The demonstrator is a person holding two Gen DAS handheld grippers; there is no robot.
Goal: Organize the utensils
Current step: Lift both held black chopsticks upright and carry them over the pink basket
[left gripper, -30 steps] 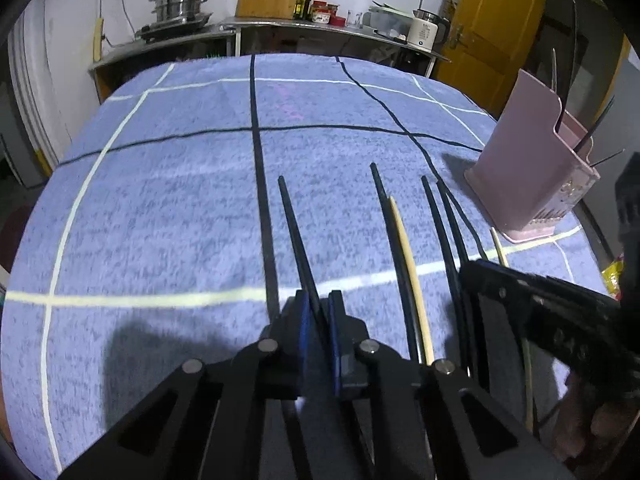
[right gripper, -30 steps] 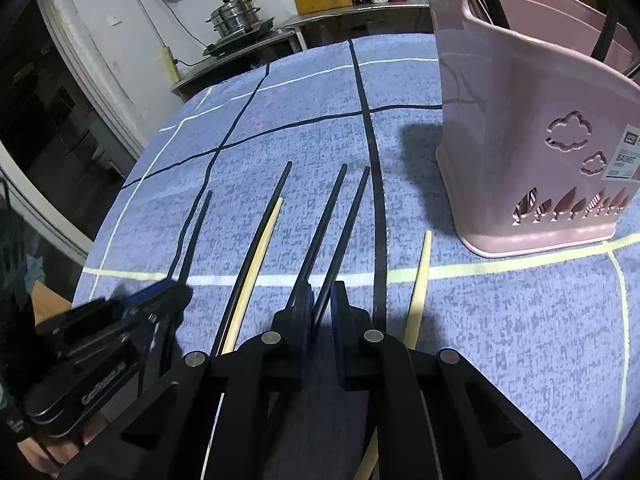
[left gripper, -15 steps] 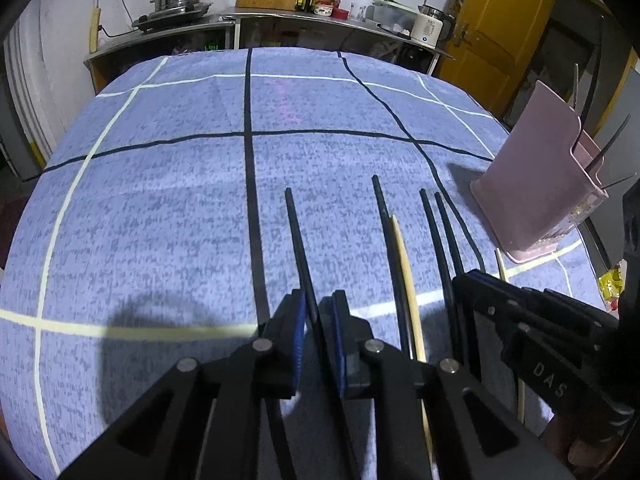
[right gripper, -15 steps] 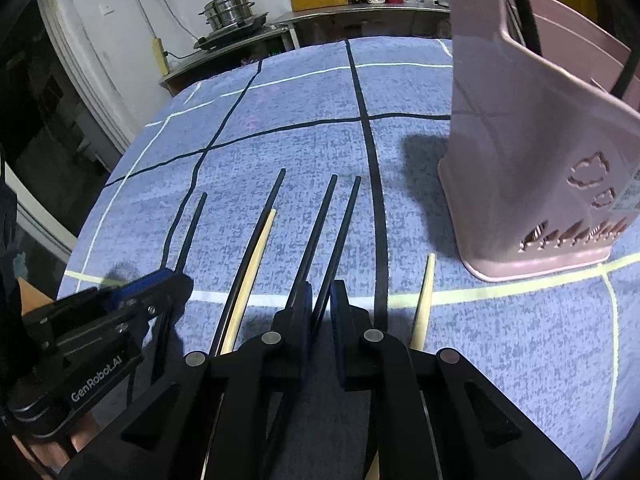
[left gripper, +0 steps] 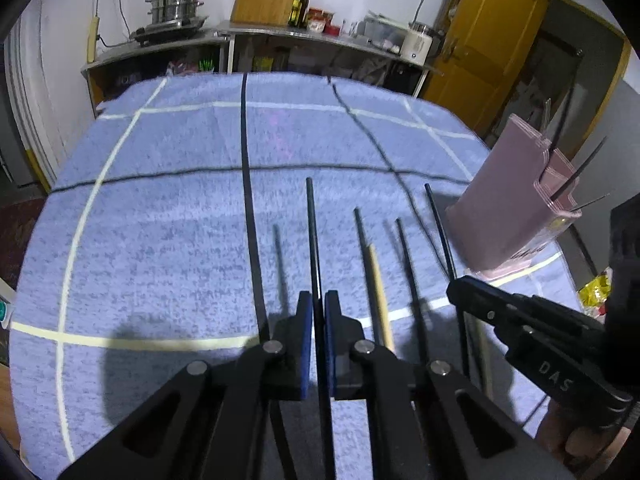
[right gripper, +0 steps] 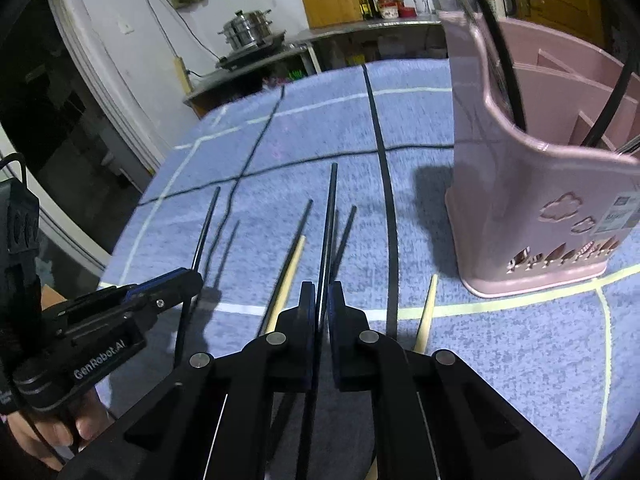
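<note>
My left gripper is shut on a black chopstick and holds it lifted above the blue cloth; its shadow lies just left. My right gripper is shut on another black chopstick, also lifted. On the cloth lie further black chopsticks and a wooden chopstick; a second wooden chopstick lies right of my right gripper. The pink utensil basket stands to the right, holding several black utensils; it also shows in the left wrist view.
The table is covered by a blue cloth with black and pale grid lines. A counter with a steel pot, bottles and a kettle stands behind the table. A yellow door is at back right.
Both grippers have risen, each lifting its black chopstick off the cloth. The views have pulled back and the basket looks closer in the right wrist view.
</note>
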